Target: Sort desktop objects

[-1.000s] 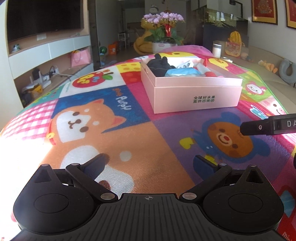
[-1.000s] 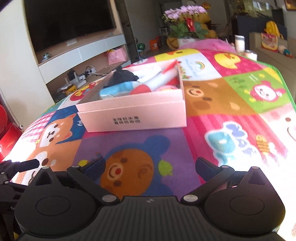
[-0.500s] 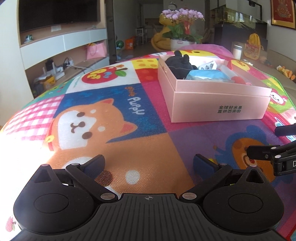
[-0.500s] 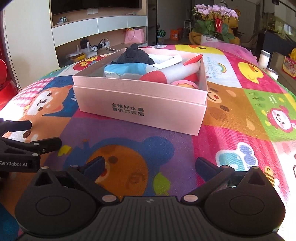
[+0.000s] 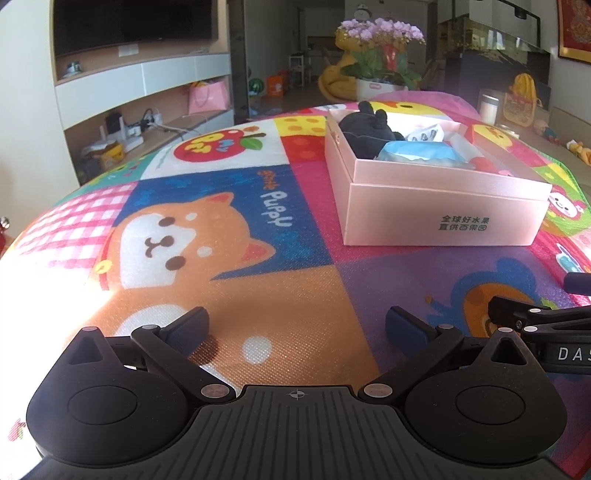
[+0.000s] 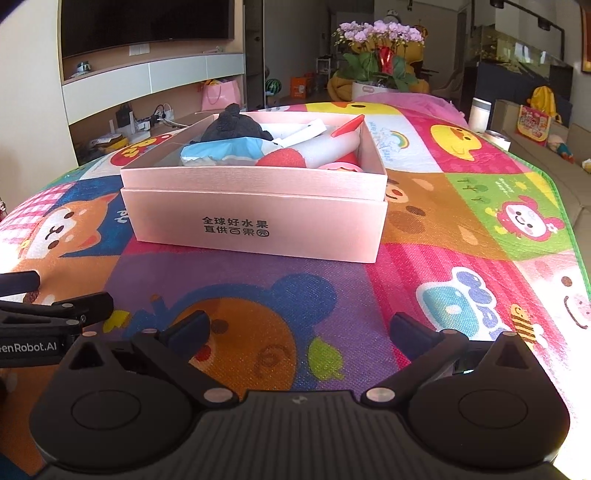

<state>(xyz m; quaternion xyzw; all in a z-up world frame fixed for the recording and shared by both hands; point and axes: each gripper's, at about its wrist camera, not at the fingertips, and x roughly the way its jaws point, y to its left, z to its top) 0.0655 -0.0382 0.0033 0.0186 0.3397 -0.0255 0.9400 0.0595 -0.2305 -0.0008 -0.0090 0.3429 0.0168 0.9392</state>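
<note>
Ahead of both tools sits one pink box (image 6: 255,218) on the worktop (image 6: 461,229), holding one dark plush (image 6: 231,127), one blue pack (image 6: 221,151) and some red-and-white items we cannot count. Our left tool (image 5: 295,326) and right tool (image 6: 299,330) hover spread wide, carrying nothing. Nothing loose lies before us, so sorting seems finished; next we would judge whether anything remains

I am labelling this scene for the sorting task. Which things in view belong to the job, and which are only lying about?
Belong to the job:
pink box
black plush toy in it
blue packet in it
left gripper, open
right gripper, open

Only lying about:
cartoon mat
orchid pot
television
white cup
pink bag
</note>
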